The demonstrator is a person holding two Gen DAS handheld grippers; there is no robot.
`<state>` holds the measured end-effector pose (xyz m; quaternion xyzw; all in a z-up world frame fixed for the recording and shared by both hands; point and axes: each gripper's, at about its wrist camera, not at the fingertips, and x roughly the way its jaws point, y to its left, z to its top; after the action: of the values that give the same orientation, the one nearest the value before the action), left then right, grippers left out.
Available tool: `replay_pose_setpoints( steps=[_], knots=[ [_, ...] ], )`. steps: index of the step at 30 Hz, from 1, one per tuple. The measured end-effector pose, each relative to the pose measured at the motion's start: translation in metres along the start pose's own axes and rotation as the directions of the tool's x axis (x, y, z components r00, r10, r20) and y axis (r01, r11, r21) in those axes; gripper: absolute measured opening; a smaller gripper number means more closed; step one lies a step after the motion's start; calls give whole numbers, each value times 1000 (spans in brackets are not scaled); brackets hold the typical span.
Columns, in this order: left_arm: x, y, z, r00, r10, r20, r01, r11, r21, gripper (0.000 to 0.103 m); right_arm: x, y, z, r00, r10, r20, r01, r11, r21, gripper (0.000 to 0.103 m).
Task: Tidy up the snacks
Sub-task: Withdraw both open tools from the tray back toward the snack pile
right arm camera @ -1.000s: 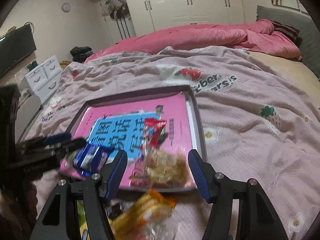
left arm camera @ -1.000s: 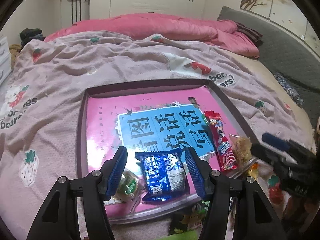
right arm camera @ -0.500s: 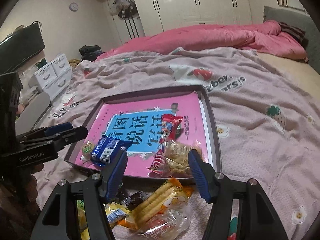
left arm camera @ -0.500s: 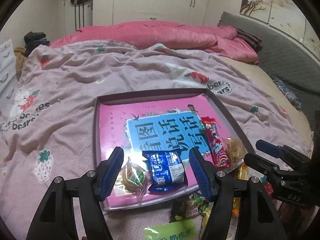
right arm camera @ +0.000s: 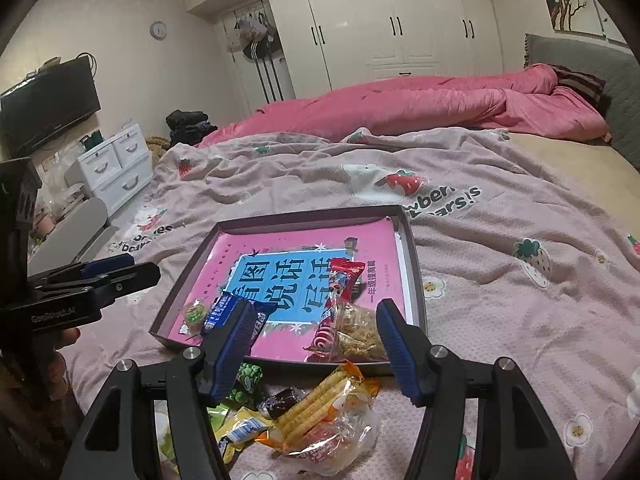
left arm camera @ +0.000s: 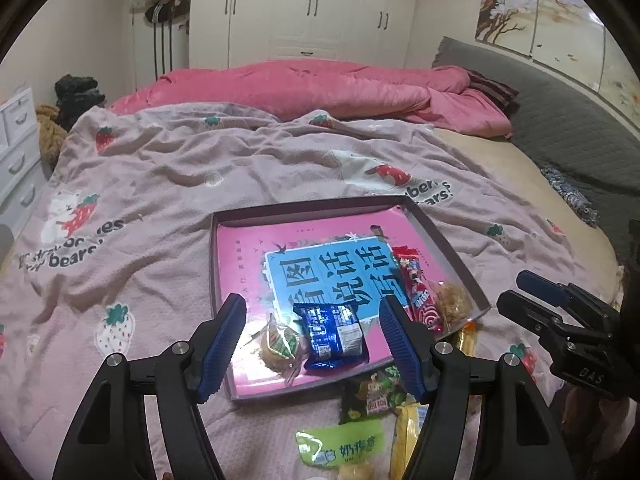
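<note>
Looking along my left tongs (left arm camera: 312,320), I see their ribbed blue pads (left arm camera: 226,340) spread wide with nothing between them, hovering above the near edge of the shallow dark-rimmed tray (left arm camera: 440,236). Its floor is a glossy pink sheet with a blue panel of bold characters. Near the tray's front edge lies a crinkly blue foil packet (left arm camera: 334,334), and touching its left side a round biscuit in clear wrap (left arm camera: 280,346). By the right edge a long red candy wrapper (left arm camera: 416,292) lies lengthwise, with a clear bag of pale brittle (left arm camera: 452,300) just beside it. On the soft strawberry-print blanket (left arm camera: 160,200), in front of the tray, sit a dark green pouch (left arm camera: 374,394) and a flat lime-green sachet (left arm camera: 340,446).

From my right tongs (right arm camera: 314,332) the view is much alike: padded jaws wide apart, holding nothing, poised over the tray's (right arm camera: 416,264) front rim. The blue packet (right arm camera: 224,312) sits partly behind my left pad, the red wrapper (right arm camera: 340,280) and the brittle bag (right arm camera: 356,336) toward the front right corner. On the blanket (right arm camera: 500,300) below is a loose heap: ridged yellow wafers in clear film (right arm camera: 320,404), a small dark sweet (right arm camera: 280,400), a green pouch (right arm camera: 246,380)
</note>
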<state>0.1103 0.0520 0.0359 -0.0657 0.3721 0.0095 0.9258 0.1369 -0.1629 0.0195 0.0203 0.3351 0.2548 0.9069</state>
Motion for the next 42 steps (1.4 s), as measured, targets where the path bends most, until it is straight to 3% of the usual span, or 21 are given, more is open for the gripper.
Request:
replay_pose_setpoints(
  steps=[21, 42],
  knots=[
    [-26, 3, -22, 999, 26, -23, -25, 1000, 5, 71, -23, 5, -9, 1000, 2, 15, -2, 1000, -6, 63],
    [-13, -6, -62, 989, 11, -147, -4, 999, 45, 71, -9, 7, -42, 992, -19, -122, 19, 1000, 0, 63]
  ],
)
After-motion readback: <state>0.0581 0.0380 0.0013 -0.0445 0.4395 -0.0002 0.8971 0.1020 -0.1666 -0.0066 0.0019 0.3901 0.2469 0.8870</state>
